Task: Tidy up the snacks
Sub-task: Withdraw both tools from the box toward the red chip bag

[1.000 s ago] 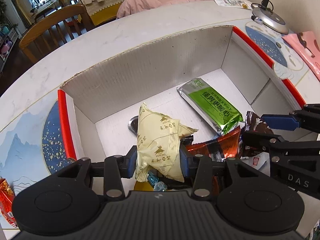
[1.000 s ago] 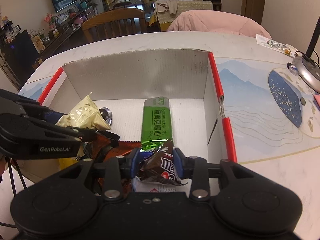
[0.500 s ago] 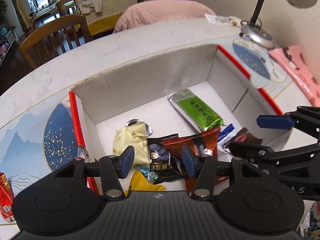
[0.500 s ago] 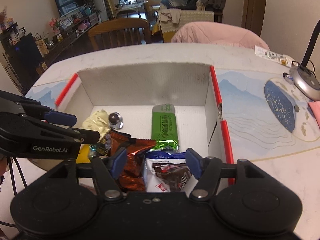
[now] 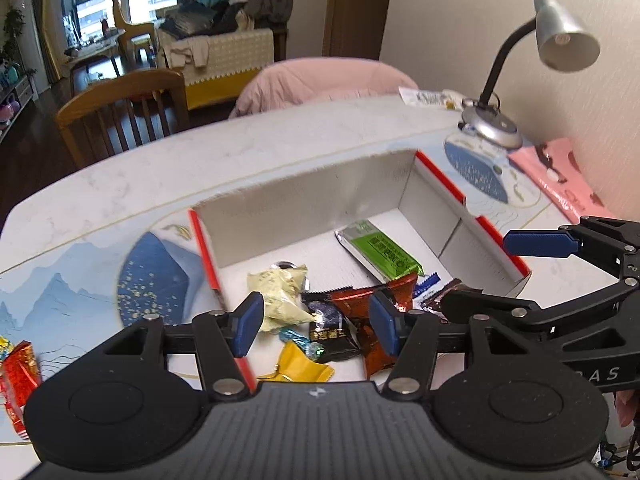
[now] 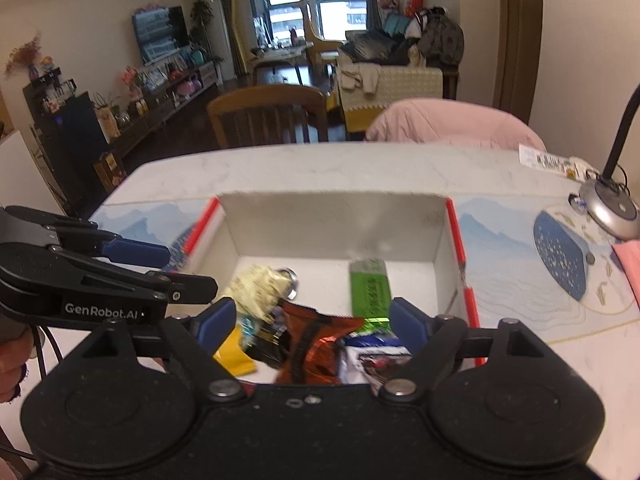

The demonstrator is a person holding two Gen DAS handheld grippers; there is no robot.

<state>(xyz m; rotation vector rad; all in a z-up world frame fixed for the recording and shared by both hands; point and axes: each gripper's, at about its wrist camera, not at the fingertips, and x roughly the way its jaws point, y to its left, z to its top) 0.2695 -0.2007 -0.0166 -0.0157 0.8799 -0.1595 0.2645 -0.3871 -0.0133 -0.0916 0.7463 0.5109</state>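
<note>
An open white cardboard box (image 5: 304, 204) with red edges sits on a pale marble-look bench (image 5: 240, 156). Snacks lie loose on its floor. A green foil packet (image 5: 380, 252) rests toward the far right of the box. A cream-yellow wrapped snack (image 5: 280, 292) lies near the left wall, touching a small round metal object at its far side. Nearer the front, a black packet (image 5: 332, 328), an orange-red packet (image 5: 376, 312), a yellow packet (image 5: 300, 368) and a white and blue packet (image 6: 372, 348) overlap in a heap.

The left claw (image 5: 316, 322) hangs above the heap with its blue pads apart; its jaws have just been opening and hold nothing. The right claw (image 6: 310, 322) hangs above the same heap, its jaws spread wider, also just opened and holding nothing. In the left view it enters from the right.

A grey desk lamp (image 5: 560, 44) stands on the bench at far right, with a pink packet (image 5: 560, 176) beside it. A red snack packet (image 5: 18, 380) lies on the bench outside the box, near left.
</note>
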